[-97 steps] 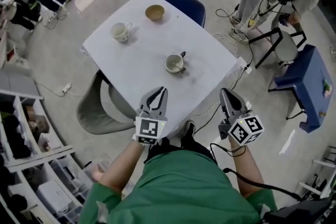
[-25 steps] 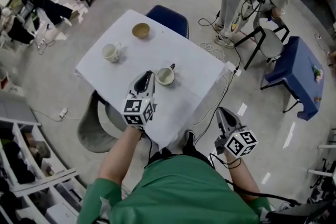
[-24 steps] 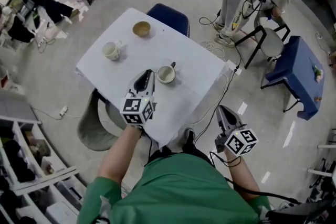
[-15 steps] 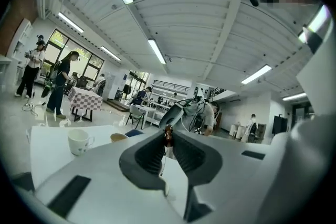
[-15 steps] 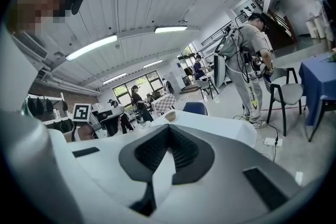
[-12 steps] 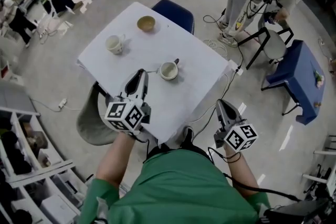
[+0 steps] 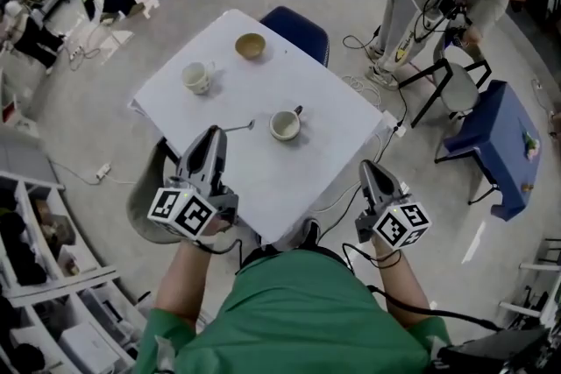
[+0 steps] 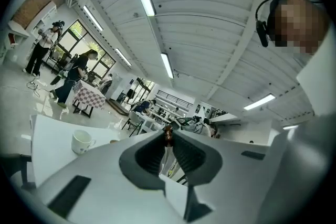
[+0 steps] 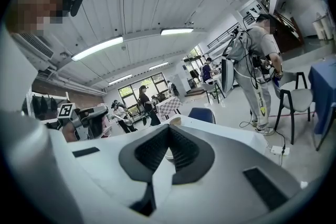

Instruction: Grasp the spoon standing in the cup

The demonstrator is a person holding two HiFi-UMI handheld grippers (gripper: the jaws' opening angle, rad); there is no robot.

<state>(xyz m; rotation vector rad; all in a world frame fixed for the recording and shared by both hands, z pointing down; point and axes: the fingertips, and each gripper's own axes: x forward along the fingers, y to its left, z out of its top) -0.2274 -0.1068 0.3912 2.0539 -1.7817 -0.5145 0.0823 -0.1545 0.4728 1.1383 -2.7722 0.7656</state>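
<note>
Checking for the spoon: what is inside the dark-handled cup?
The cup shows only a pale interior; its rim hides the near wall. The spoon is in the left gripper.

A white square desk (image 7: 307, 166) stands on a grey floor. On its far side are one white mug (image 7: 197, 76), toward the left corner, and one tan bowl (image 7: 251, 45), near the far corner, well apart. A blue chair (image 7: 302, 22) sits at the far edge and a grey chair (image 7: 145, 188) at the left edge. A blue table (image 7: 495, 144) stands to the right. Shelving (image 7: 44, 276) lines the lower left.
</note>
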